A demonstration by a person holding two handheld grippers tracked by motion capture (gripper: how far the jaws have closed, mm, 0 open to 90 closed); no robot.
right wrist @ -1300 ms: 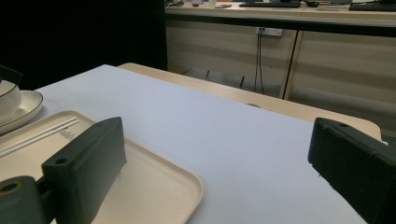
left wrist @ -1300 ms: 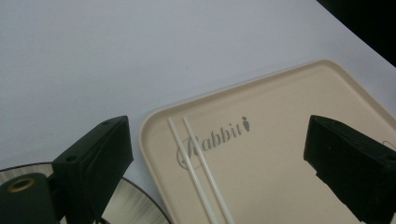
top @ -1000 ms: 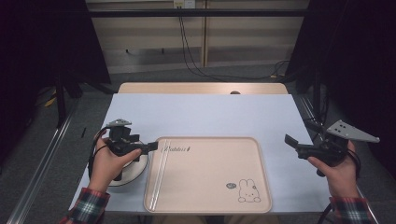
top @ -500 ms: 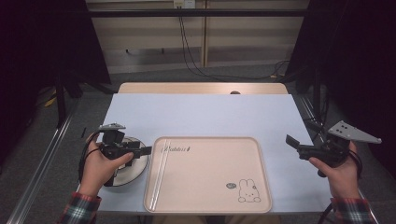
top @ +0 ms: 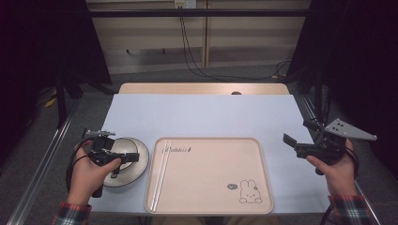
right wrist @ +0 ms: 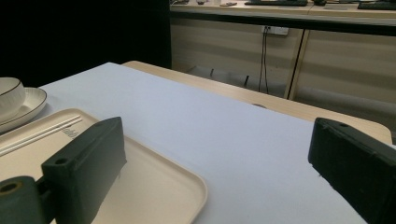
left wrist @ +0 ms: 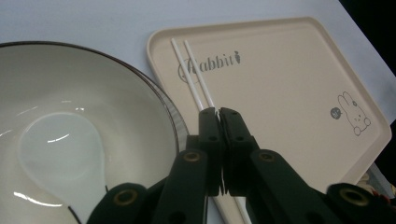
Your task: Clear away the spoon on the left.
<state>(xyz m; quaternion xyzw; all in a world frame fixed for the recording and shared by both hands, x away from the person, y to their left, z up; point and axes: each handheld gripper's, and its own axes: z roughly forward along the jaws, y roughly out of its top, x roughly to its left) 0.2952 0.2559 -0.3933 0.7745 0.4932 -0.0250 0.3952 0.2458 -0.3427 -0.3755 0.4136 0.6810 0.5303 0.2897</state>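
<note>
Now the left claw (left wrist: 218, 112) is closed above the bowl (left wrist: 93, 116).

Left gripper (top: 126, 157) sits at about 8 o'clock in the high view, held in the left hand (top: 89, 176), pointing toward 3 o'clock. Its jaws have just been closing and now meet, nothing between them. Right gripper (top: 293, 143) at about 4 o'clock, in the right hand (top: 335, 171), pointing toward 9 o'clock, its 2 jaws spread wide.
</note>
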